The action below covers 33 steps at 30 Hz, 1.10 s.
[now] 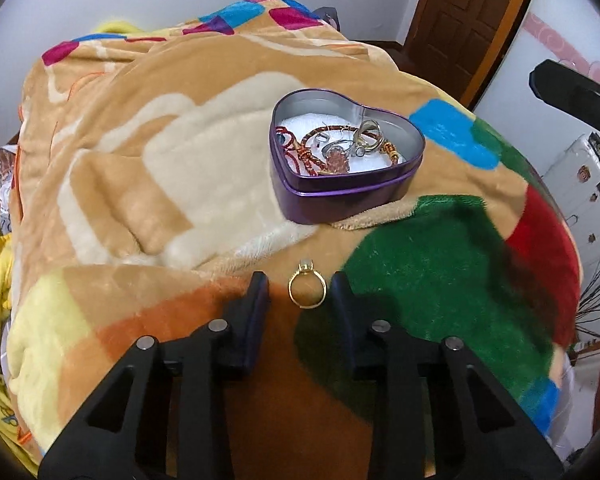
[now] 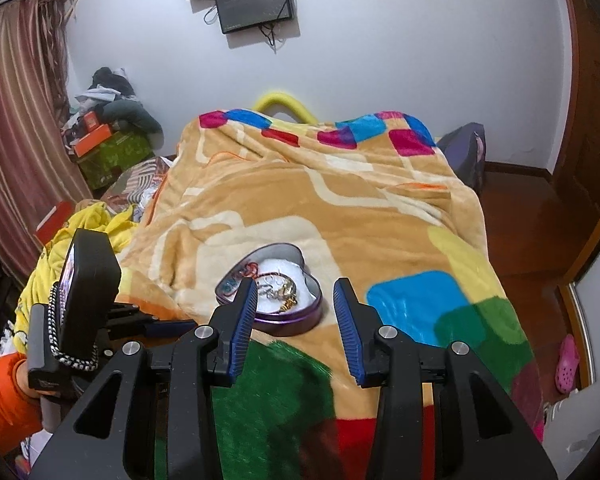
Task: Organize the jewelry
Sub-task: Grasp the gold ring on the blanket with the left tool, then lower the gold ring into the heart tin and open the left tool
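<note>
Down on the bed, a plush blanket [image 1: 204, 168] in tan, cream, green, blue and red covers the whole surface and carries the jewelry. Near the blanket's right side sits a purple heart-shaped tin [image 1: 340, 192], lid off, its white lining holding a tangle of pieces: a red-and-gold cord bracelet [image 1: 300, 152], silver rings [image 1: 370, 136] and a small pinkish stone pendant. Closer to the near edge of the bed, apart from the tin, a gold ring [image 1: 307, 289] with a pale stone lies flat on the blanket, where the tan and orange patches meet the green one. The left gripper [image 1: 300, 286] points steeply down at it, its jaws spread to either side of the ring with a gap on both sides, so the ring lies between the fingers and is not pinched. The right gripper [image 2: 296, 294] hangs higher over the near part of the bed, its blue-padded jaws spread apart with nothing between them; past its fingertips the same tin [image 2: 296, 320] shows beyond a green patch. In the right wrist view the left tool's black body is at the lower left, held by a hand [image 2: 22, 368] in an orange sleeve [image 2: 0, 400]. Beyond the far edge of the bed stand a white wall with a dark screen [image 2: 256, 4], a striped curtain [image 2: 16, 120] and a pile of boxes and clothes in the corner.
</note>
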Tool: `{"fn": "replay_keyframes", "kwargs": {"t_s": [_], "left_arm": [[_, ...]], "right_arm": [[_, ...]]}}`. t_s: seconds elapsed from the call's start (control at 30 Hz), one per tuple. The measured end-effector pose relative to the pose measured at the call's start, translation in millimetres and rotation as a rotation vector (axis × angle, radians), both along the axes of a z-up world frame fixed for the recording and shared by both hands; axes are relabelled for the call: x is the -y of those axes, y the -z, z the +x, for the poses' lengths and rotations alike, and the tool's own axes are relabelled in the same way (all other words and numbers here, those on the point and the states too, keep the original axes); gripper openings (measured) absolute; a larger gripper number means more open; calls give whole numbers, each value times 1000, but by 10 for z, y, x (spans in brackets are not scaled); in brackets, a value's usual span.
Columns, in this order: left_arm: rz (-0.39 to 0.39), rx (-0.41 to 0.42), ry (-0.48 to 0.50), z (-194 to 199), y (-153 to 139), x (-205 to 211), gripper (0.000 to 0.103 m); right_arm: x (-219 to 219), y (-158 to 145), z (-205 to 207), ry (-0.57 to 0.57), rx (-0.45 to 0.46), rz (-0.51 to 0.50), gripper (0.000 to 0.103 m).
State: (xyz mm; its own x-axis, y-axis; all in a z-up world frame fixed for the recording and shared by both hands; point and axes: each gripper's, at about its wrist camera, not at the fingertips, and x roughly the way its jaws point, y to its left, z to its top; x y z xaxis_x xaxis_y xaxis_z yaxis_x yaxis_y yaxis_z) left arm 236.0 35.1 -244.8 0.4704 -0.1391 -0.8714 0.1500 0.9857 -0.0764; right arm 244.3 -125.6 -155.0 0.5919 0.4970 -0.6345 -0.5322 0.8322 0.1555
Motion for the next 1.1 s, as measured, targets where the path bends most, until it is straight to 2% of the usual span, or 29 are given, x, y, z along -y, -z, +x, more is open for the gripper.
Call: {"fn": "replay_keyframes", "kwargs": {"t_s": [0.03,0.2,0.47,0.7,0.8,0.97,1.1], "left_arm": [[3,4,3,-8,-4,2,18],[12,47,-4,-26,-149,15,18],[-32,180,0,72,-621,136,18],[-23,175,-8,350,-530,192,18],[-44,166,-24,378,-485,158,18],[-38,205,-21,236,-659,137,19],[-21,308,-39,-12,-1023,118,32]], "right_arm": [[8,8,-11,1,0,-2,36],[49,40,-18,1,-2,6,36],[108,-19,-10,18,20,31,36],[130,-89,-27,19,38,48,36],[121,-127,-44,16,50,46,36],[104,-247,-101,26,92,38,36],[105,-454,-257,31,153,50,36]]}}
